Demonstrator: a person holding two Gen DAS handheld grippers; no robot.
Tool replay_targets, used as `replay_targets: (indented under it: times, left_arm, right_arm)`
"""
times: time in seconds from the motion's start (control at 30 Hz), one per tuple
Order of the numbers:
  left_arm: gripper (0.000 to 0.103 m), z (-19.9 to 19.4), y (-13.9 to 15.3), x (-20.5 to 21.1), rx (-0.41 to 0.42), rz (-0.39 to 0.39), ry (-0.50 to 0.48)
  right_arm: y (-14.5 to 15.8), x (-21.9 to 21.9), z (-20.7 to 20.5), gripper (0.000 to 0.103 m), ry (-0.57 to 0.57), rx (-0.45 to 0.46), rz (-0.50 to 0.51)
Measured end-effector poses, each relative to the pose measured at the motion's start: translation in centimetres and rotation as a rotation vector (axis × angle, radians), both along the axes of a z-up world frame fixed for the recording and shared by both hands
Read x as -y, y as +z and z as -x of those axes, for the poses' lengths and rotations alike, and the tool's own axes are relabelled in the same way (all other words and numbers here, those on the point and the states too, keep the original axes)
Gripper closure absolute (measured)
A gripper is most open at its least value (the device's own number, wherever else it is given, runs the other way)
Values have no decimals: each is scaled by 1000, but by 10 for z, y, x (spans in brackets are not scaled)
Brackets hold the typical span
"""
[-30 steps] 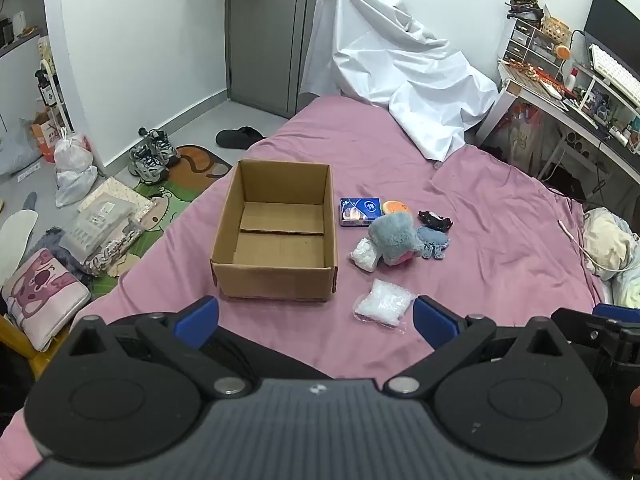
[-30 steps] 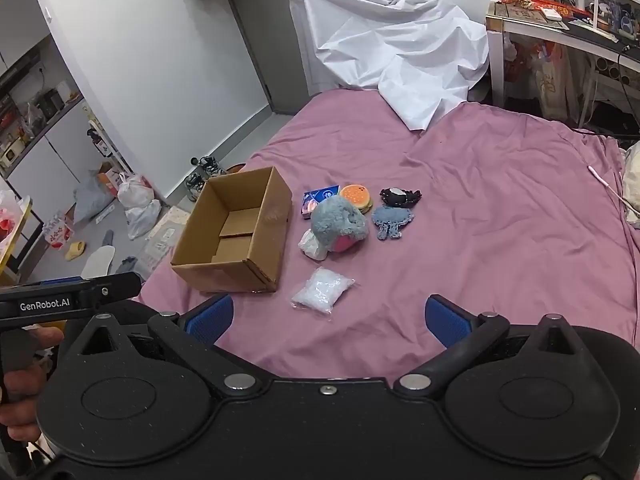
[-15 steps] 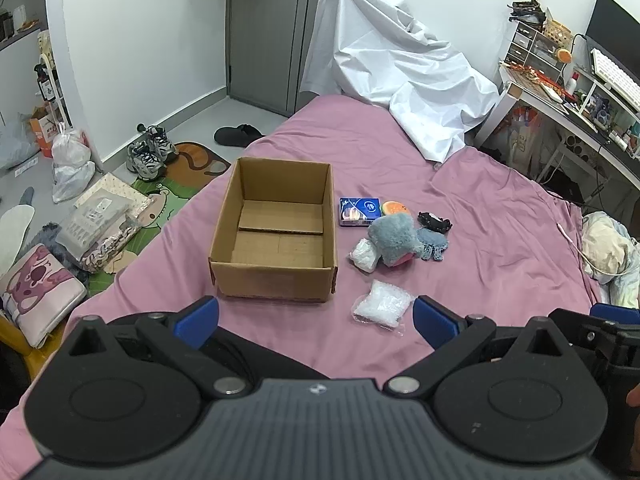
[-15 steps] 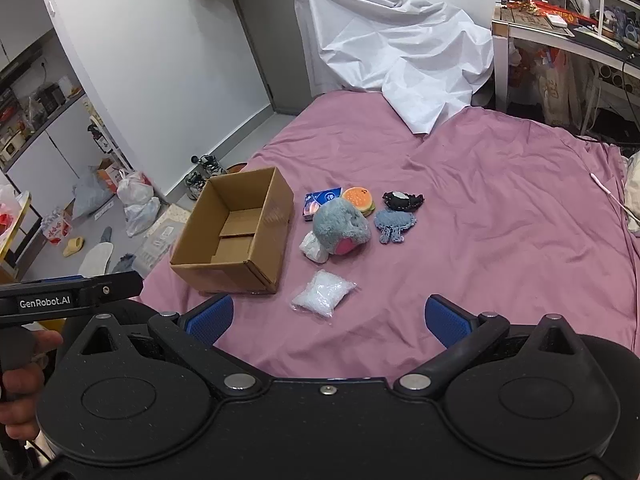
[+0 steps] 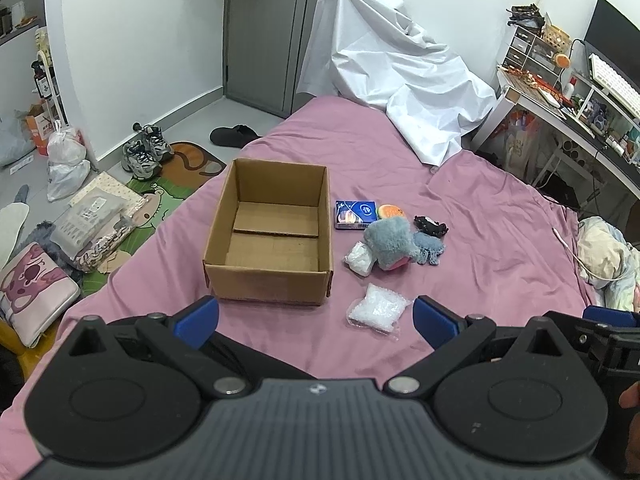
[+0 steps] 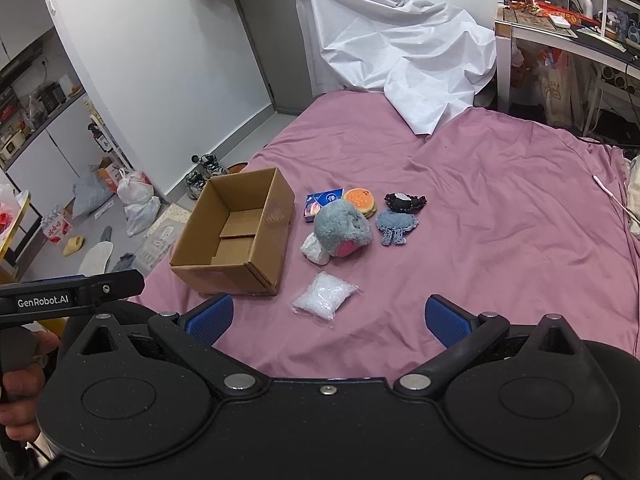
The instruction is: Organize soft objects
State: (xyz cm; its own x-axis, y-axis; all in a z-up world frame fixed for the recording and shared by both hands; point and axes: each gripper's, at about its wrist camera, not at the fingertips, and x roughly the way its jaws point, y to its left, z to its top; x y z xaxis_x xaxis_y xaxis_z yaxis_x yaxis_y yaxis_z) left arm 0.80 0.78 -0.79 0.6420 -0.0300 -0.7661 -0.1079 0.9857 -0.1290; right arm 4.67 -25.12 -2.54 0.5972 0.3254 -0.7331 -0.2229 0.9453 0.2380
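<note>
Right wrist: clear bag [image 6: 325, 297] just ahead of spread right claw [image 6: 327, 319]

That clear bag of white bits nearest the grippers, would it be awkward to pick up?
Probably a little. The clear bag lies flat and lumpy on the bedsheet, so it likely sags and shifts when pinched. Its glossy film looks slippery. It seems light for its size, so a push would probably slide it.

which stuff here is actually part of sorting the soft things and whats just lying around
Part of the job:
cardboard box, empty
grey plush
burger plush
blue knitted piece
black fabric piece
two clear bags
blue packet

Just lying about:
white sheet
sneakers
desk clutter
</note>
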Motion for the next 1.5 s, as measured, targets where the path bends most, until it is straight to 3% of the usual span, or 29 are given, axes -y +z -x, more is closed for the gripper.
replay_targets:
  times: [1.5]
  left_arm:
    - [1, -15, -9, 10, -2, 3, 9]
  right_arm:
    - [-23, 7, -21, 0, -12, -22, -31]
